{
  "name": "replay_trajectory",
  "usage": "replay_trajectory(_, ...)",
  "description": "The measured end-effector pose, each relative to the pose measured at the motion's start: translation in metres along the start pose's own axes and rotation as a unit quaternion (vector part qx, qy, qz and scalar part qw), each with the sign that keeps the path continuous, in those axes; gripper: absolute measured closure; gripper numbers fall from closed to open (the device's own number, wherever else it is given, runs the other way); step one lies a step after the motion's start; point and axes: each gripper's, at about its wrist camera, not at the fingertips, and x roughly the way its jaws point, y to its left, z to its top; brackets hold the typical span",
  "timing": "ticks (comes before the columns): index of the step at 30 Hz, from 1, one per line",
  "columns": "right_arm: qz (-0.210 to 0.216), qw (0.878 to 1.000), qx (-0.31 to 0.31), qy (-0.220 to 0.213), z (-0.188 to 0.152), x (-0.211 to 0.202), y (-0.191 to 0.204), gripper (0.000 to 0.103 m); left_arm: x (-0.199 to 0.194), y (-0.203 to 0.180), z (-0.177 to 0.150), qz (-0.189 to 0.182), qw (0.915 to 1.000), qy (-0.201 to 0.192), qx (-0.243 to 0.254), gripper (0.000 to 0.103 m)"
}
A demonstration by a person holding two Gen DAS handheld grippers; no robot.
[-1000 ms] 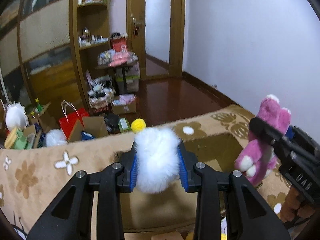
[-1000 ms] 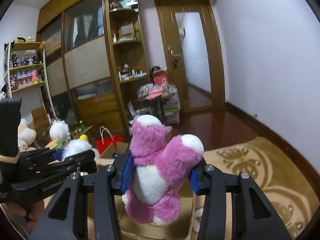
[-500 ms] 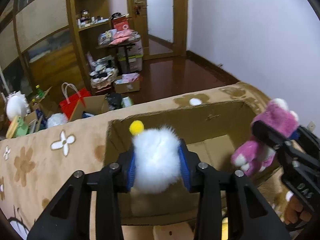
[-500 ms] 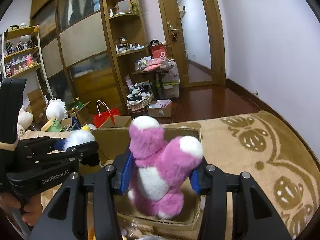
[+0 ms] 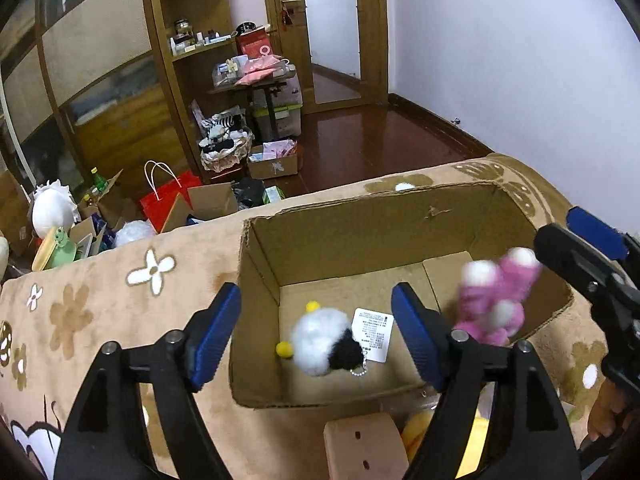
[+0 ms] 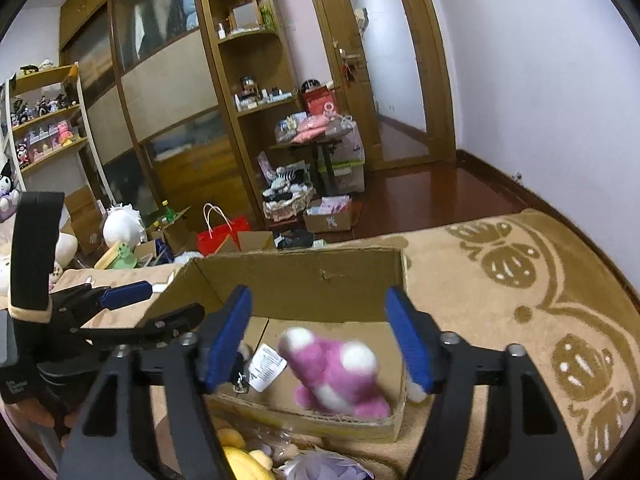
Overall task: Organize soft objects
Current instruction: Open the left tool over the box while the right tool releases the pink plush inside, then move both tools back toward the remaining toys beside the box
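Gaping, both tongs (image 5: 316, 336) (image 6: 318, 340) over one box (image 5: 360, 220), two plush toys (image 5: 320, 340) (image 6: 336, 372).

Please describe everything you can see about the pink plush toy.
The pink plush toy is fluffy, bright pink fur with white patches on its rounded ends. It looks blurred, so its face and exact pose are unclear. It is inside the open cardboard box, near the right end. The right gripper is open above it, and nothing grips it.
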Motion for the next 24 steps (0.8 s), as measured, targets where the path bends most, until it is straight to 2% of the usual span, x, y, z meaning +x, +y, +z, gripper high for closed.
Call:
replay_trajectory(2, -0.006, 1.0, -0.003, -0.008, 0.002, -0.01, 0.005, 0.016, -0.007, 0.003, -0.001, -0.001, 1.0, -0.002, -0.01, 0.019)
replay_trajectory(5, -0.012, 1.0, 0.002, -0.018, 0.003, -0.024, 0.008, 0.002, -0.018, 0.009, -0.003, -0.001, 0.9998, -0.008, -0.02, 0.014)
replay_trajectory(6, -0.01, 1.0, 0.004, -0.02, 0.004, -0.028, 0.009, 0.0, -0.023, 0.011, -0.004, -0.001, 0.9997, -0.01, -0.023, 0.012)
replay_trajectory(10, -0.01, 1.0, 0.011, -0.026, 0.004, -0.047, 0.01, 0.0, -0.039, 0.016, -0.009, 0.002, 0.9993, -0.017, -0.034, 0.006)
replay_trajectory(18, -0.02, 0.999, 0.022, -0.02, -0.005, -0.076, 0.007, 0.0, -0.067, 0.026, -0.023, -0.004, 0.9987, -0.012, -0.05, 0.004)
replay_trajectory(24, -0.034, 0.999, 0.018, -0.002, -0.014, -0.098, 0.004, 0.0, -0.079, 0.03, -0.039, 0.001, 0.9991, 0.005, -0.043, 0.004)
